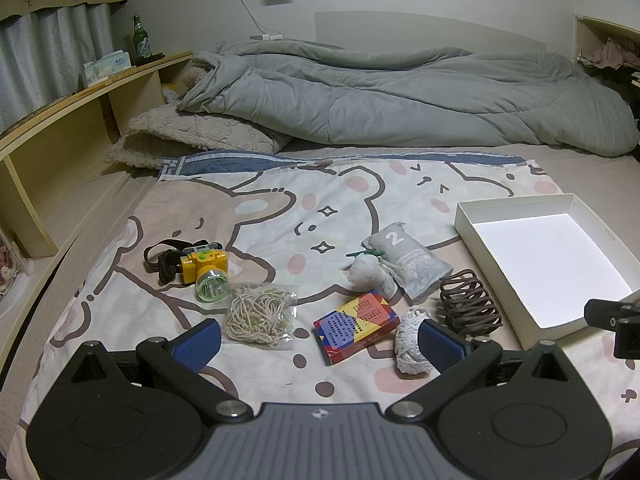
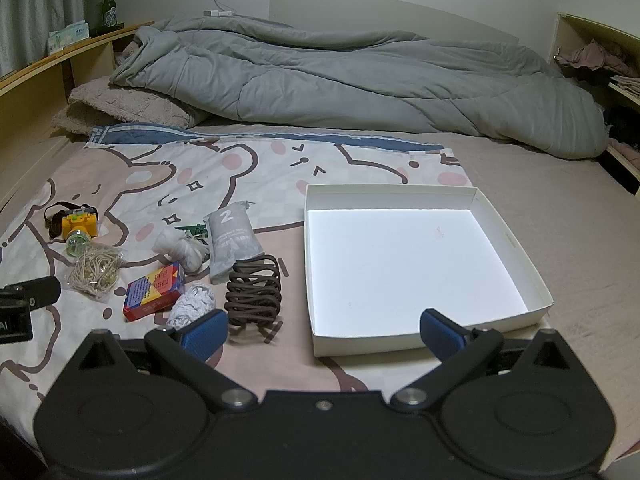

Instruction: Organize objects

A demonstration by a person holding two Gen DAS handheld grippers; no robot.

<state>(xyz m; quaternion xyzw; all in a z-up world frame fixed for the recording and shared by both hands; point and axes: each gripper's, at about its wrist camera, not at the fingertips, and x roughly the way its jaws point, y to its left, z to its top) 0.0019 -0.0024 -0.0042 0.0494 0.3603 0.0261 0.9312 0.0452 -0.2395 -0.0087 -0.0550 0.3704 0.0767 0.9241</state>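
While both grippers hover low over the bed w/ jaws spread wide, nothing is held: L gripper point(image 1: 320, 344) sits above the card box point(image 1: 356, 325), R gripper point(image 2: 324, 330) at the near edge of the white tray point(image 2: 516, 236). Items lie on the bear sheet point(image 1: 280, 208) left of tray: headlamp point(image 1: 202, 268), string bag point(image 1: 260, 314), lace roll point(image 1: 412, 344), brown clip point(image 2: 254, 290), grey pack point(image 2: 234, 240), white bundle point(image 2: 180, 248).

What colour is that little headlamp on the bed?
The headlamp is yellow with a green lens, clearest in the left wrist view.
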